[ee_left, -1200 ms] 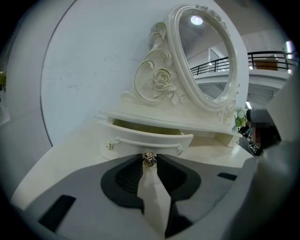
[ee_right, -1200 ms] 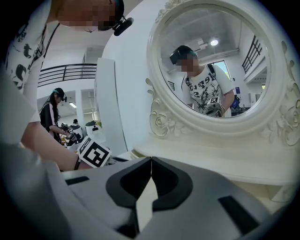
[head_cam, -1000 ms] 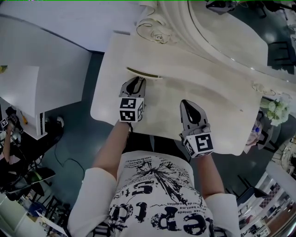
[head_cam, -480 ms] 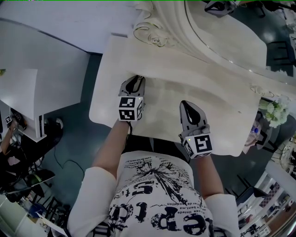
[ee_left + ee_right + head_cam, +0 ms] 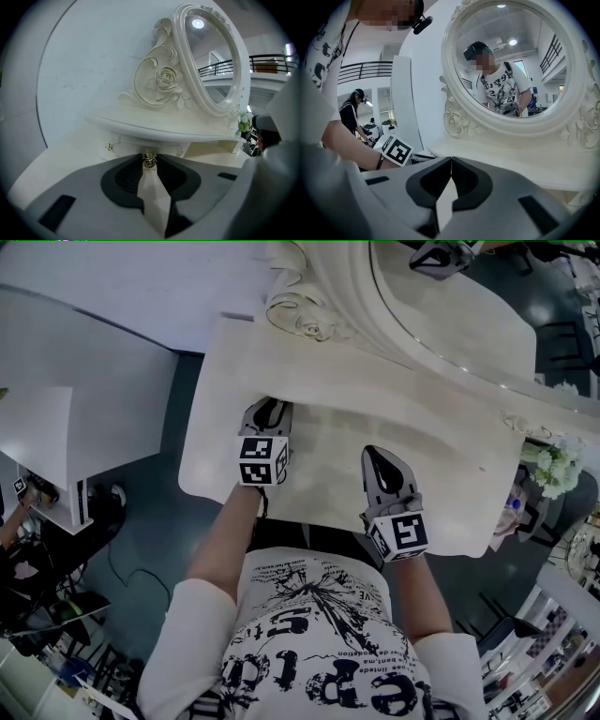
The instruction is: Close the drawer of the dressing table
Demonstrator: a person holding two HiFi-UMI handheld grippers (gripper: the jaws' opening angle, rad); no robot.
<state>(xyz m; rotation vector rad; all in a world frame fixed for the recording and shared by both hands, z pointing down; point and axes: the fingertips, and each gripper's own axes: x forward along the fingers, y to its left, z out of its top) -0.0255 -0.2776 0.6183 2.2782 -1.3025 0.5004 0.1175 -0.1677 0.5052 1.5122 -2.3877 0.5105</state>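
- Evidently to steer the drawer (image 5: 136, 146) home, the left hand-held gripper (image 5: 149, 164) pinched its gold knob (image 5: 149, 158); the drawer looked fully in beneath the mirror shelf (image 5: 154, 126), far left.
- Right hand-held gripper (image 5: 451, 163), jaws together and empty, hovered spare above the desk (image 5: 441, 484).

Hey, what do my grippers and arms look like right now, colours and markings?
Both are grey with dark inner pads: the left gripper and right gripper each carry a white cube with black square markers. Loose white sleeves reach to about the elbow.
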